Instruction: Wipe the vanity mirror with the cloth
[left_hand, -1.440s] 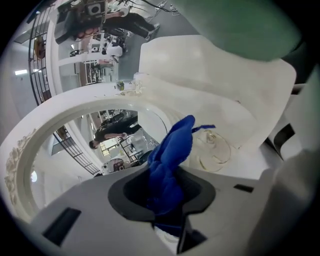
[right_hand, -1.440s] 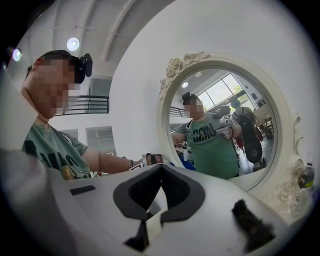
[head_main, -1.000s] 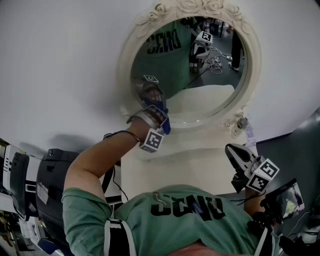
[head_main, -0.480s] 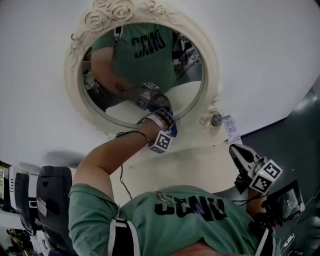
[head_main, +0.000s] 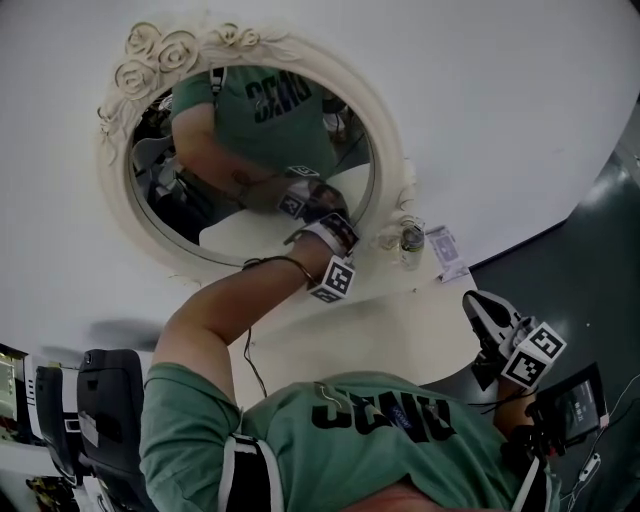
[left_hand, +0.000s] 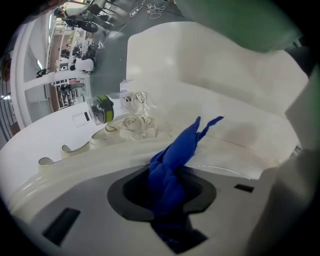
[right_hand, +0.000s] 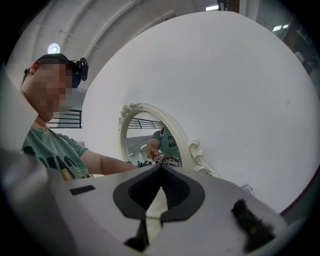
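Observation:
The oval vanity mirror (head_main: 250, 46) in its cream rose-carved frame stands on the white table. My left gripper (head_main: 318, 212) reaches to the lower right part of the glass, where it meets its own reflection. It is shut on a blue cloth (left_hand: 175, 162), which sticks out past the jaws (left_hand: 167, 187) toward the glass just above the frame's lower rim (left_hand: 131, 125). The cloth hardly shows in the head view. My right gripper (head_main: 472, 300) hangs shut and empty at the lower right, away from the mirror (right_hand: 150, 135); its jaws (right_hand: 160, 168) meet at the tips.
A small green-capped bottle (head_main: 411, 240) and a little card (head_main: 447, 255) stand just right of the frame's foot; the bottle (left_hand: 103, 109) is close to the cloth. Dark grey floor (head_main: 600, 220) lies beyond the table's right edge. A black chair (head_main: 100, 400) is at lower left.
My left gripper has slid the cloth rightward along the lower glass, from the lower left to the lower right. The head view has swung, so the mirror sits further left. The right gripper stayed put.

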